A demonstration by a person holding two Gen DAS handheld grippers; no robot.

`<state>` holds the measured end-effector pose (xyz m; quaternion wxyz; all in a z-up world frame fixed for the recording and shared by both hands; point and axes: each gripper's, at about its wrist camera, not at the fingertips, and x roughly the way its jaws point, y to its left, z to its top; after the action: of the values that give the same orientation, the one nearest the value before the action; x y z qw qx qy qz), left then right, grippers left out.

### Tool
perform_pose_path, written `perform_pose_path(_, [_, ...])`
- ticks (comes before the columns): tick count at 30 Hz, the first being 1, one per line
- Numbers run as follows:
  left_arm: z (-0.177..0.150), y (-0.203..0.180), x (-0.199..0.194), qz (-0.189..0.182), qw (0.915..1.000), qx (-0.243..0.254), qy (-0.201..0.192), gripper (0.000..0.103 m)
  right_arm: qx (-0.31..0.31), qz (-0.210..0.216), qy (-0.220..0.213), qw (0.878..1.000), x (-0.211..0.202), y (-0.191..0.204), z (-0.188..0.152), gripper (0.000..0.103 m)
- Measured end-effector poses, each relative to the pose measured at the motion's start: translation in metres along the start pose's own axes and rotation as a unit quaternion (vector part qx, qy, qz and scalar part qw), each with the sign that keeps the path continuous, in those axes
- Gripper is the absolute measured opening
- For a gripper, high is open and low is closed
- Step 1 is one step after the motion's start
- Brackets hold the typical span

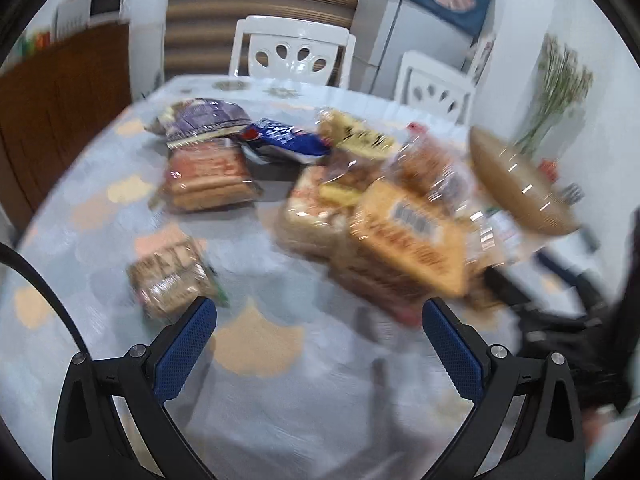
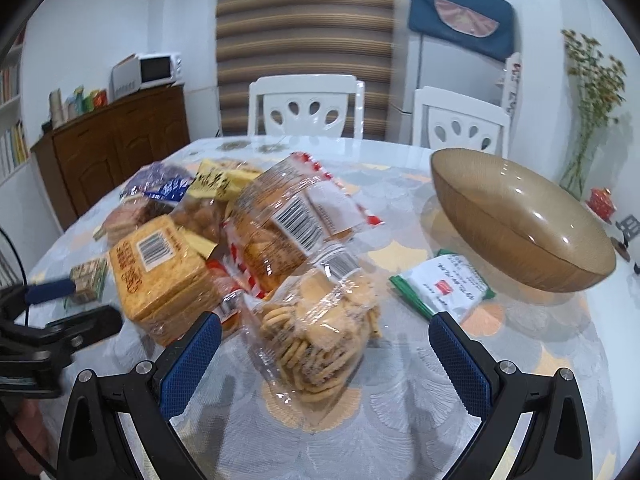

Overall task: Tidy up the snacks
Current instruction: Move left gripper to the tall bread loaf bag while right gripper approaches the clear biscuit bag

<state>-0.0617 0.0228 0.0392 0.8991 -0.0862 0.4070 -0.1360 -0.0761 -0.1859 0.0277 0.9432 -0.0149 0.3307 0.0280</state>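
A heap of snack packets lies on the table. In the right wrist view a clear bag of round biscuits (image 2: 320,340) lies just ahead of my open, empty right gripper (image 2: 324,340). Behind it are a red-and-white cracker bag (image 2: 288,220) and an orange cracker pack (image 2: 160,272). A green-edged white packet (image 2: 444,284) lies beside a brown glass bowl (image 2: 520,220). My left gripper (image 1: 320,320) is open and empty above the tablecloth, with a small brown packet (image 1: 172,276) by its left finger and the orange pack (image 1: 404,248) ahead right. The left view is blurred.
The round table has a patterned cloth (image 2: 400,420). Two white chairs (image 2: 306,108) stand at its far side. A wooden cabinet (image 2: 116,148) with a microwave stands at left, a vase of flowers (image 2: 592,112) at right. The left gripper shows in the right view (image 2: 60,320).
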Motion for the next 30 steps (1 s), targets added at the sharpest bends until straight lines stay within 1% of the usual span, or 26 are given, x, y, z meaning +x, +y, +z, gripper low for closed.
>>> perform_pose_path(1, [0.002, 0.0, -0.006, -0.012, 0.9998, -0.015, -0.004, 0.102, 0.003, 0.004, 0.001, 1.0, 0.0, -0.001, 0.0, 0.103])
perform_pose_path(3, [0.01, -0.004, -0.012, -0.021, 0.9993, -0.03, -0.004, 0.102, 0.006, 0.007, 0.006, 1.0, 0.001, -0.003, 0.001, 0.103])
perform_pose_path(7, [0.028, -0.022, -0.001, -0.018, 0.9992, -0.034, 0.012, 0.102, 0.011, 0.01, 0.011, 1.0, 0.001, -0.005, 0.002, 0.103])
perform_pose_path(9, [0.036, -0.029, 0.008, -0.006, 0.9989, -0.04, 0.023, 0.102, 0.026, 0.012, 0.019, 0.999, -0.001, -0.011, 0.001, 0.103])
perform_pose_path(11, [0.042, -0.039, 0.021, 0.021, 0.9979, -0.047, 0.039, 0.102, 0.055, 0.037, 0.038, 0.997, -0.004, -0.023, -0.001, 0.103])
perform_pose_path(13, [0.045, -0.043, 0.03, 0.03, 0.9972, -0.056, 0.041, 0.102, 0.08, 0.06, 0.05, 0.994, -0.007, -0.035, -0.006, 0.103])
perform_pose_path(15, [0.046, -0.047, 0.035, 0.044, 0.9966, -0.061, 0.034, 0.102, 0.088, 0.069, 0.055, 0.992, -0.008, -0.042, -0.008, 0.103])
perform_pose_path(19, [0.047, -0.056, 0.04, 0.1, 0.994, -0.04, 0.016, 0.101, 0.087, 0.094, 0.077, 0.989, -0.004, -0.043, -0.007, 0.103])
perform_pose_path(20, [0.046, -0.057, 0.04, 0.104, 0.9938, -0.034, 0.016, 0.1, 0.085, 0.1, 0.081, 0.988, -0.003, -0.042, -0.007, 0.103])
perform_pose_path(23, [0.041, -0.055, 0.038, 0.09, 0.9953, -0.024, 0.028, 0.094, 0.082, 0.117, 0.093, 0.985, -0.002, -0.039, -0.006, 0.103])
perform_pose_path(25, [0.035, -0.049, 0.03, 0.088, 0.9954, -0.017, 0.034, 0.093, 0.086, 0.123, 0.1, 0.984, -0.001, -0.041, -0.006, 0.103])
perform_pose_path(30, [0.021, -0.027, 0.006, 0.111, 0.9932, 0.008, 0.034, 0.093, 0.1, 0.125, 0.106, 0.981, 0.0, -0.046, -0.008, 0.103])
